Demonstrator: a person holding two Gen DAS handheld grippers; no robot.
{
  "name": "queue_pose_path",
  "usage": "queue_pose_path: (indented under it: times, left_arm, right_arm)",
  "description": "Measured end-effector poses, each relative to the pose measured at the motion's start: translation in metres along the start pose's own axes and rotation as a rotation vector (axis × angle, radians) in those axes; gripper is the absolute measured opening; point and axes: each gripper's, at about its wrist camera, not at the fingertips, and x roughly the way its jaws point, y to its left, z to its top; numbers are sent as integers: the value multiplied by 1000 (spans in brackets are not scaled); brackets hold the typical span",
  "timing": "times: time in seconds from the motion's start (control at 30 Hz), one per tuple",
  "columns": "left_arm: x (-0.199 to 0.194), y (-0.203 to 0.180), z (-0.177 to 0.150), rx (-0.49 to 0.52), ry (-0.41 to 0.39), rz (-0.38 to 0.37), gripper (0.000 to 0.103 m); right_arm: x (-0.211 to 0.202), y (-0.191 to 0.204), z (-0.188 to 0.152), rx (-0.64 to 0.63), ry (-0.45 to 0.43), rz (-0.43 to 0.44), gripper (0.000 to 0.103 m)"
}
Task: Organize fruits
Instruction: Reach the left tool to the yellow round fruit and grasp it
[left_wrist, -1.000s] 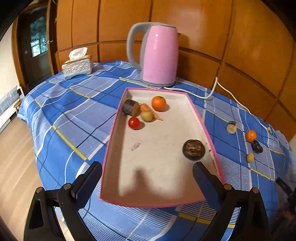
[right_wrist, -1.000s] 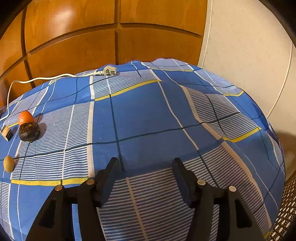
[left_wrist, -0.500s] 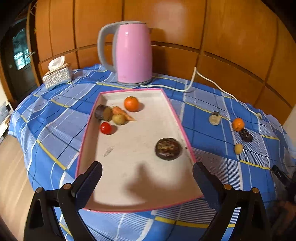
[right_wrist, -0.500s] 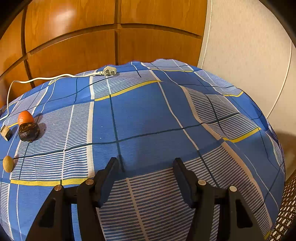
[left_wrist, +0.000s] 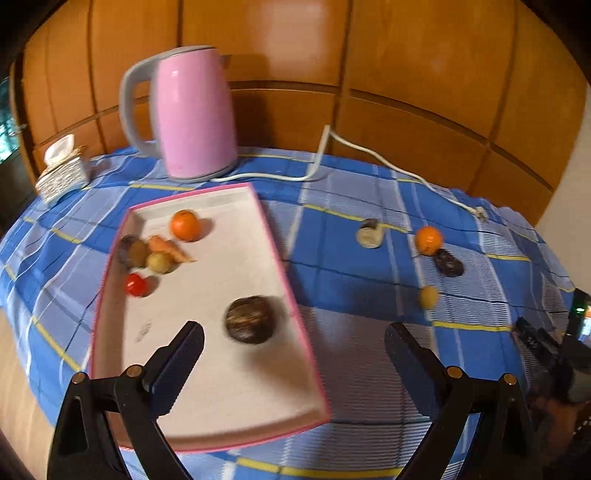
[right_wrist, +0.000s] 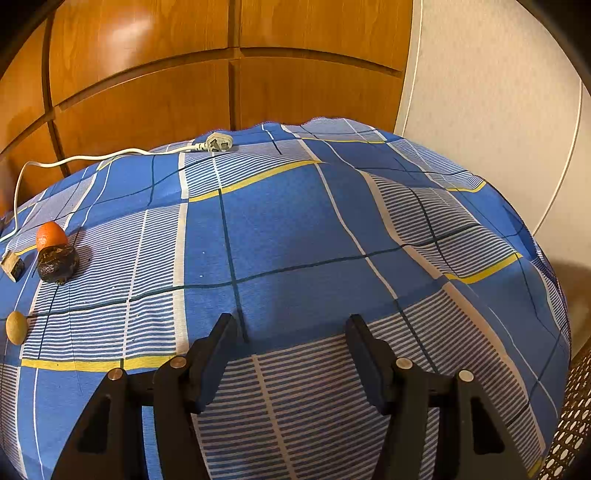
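Blue checked cloth covers the table (left_wrist: 343, 236), where a pink-rimmed tray (left_wrist: 236, 369) sits at left w/ six items inside: an orange (left_wrist: 185, 225), a carrot piece (left_wrist: 168, 248), a yellowish fruit (left_wrist: 159, 262), a dark cut fruit (left_wrist: 131, 251) and a red tomato (left_wrist: 135, 284) grouped at the far-left end, plus a dark round fruit (left_wrist: 251, 320) nearer, close to the tray's right rim. Left gripper (left_wrist: 293, 343) hangs above the tray's near-right part, jaws wide apart, nothing btwn them. On bare cloth to the right of the tray lie a halved fruit (left_wrist: 369, 233), a second orange (left_wrist: 428, 240), a dark wrinkled fruit (left_wrist: 448, 263) just beside it, and a small yellow fruit (left_wrist: 428, 296) nearer. Pink kettle (left_wrist: 194, 118) stands beyond the tray; its white cord (left_wrist: 388, 166) runs right along the far edge. Tissue box (left_wrist: 62, 171) at far left. Right gripper (right_wrist: 290, 332) is over empty cloth, jaws parted, holding nothing; its view picks up the same loose fruits at far left and the cord's plug (right_wrist: 218, 142) at the far edge.
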Motion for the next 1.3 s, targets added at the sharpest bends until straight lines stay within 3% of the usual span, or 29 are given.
queue_pose_path:
  times: [0.3,0.6,0.77,1.3]
  left_arm:
    - [15,-41,14,76,22,-82,97]
    - [43,-84,20,177,80,-174,83]
    - [71,-101,26,183,148,-217,69]
    - [119,-125,27,202,235,-216,69]
  right_arm:
    - [0,0,0,0,-1,0,63]
    - [0,-1,0,0,-1,0,63]
    - [1,-1,0,0,-1,0,63]
    - [1,-1,0,0,-2,0,64]
